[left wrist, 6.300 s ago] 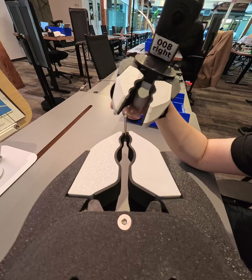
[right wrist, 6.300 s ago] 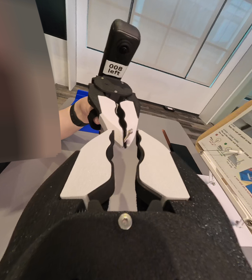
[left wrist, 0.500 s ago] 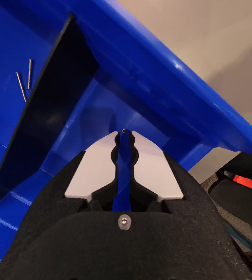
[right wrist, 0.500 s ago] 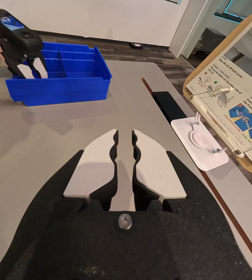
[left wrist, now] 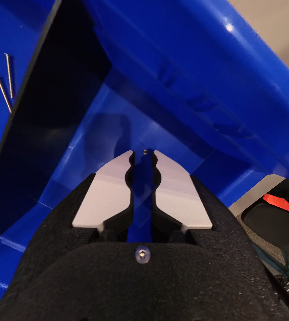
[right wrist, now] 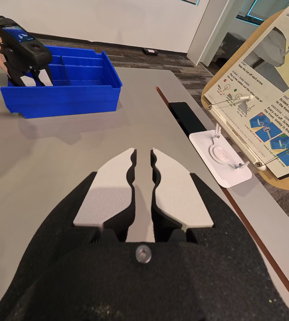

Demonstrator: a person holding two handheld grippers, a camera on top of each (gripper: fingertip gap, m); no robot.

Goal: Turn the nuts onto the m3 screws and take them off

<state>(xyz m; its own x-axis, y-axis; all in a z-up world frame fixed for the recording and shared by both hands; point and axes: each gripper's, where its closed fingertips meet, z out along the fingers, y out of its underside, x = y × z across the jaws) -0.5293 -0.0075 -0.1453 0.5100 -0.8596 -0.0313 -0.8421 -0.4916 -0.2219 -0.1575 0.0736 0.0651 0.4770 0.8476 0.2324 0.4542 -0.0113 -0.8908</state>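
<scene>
the left gripper [left wrist: 142, 152] is down inside the blue bin [left wrist: 201, 73], and its two white fingers [left wrist: 112, 187] stand a little apart with nothing between them. a tiny nut [left wrist: 145, 152] lies on the bin floor just past the tips, right in line with the gap. on the other side of the black divider [left wrist: 41, 107], two thin m3 screws [left wrist: 5, 83] lie side by side in the next part of the bin, well apart from the nut.

the right gripper [right wrist: 143, 149] hangs over the bare grey table [right wrist: 70, 156], away from the bin. its fingers are a little apart too, and it holds nothing. to its right stands an instruction board [right wrist: 261, 104] on a white stand [right wrist: 221, 159].

i think the step in hand is putting a loose nut down in its own part of the bin, so a take-off part looks done. whether the nut was just let go or is about to be picked up, i cannot tell.

next, a gripper likely needs one of the thin screws. they lie flat and are very thin, so the tips must close low and gently, or a screw may roll away.
</scene>
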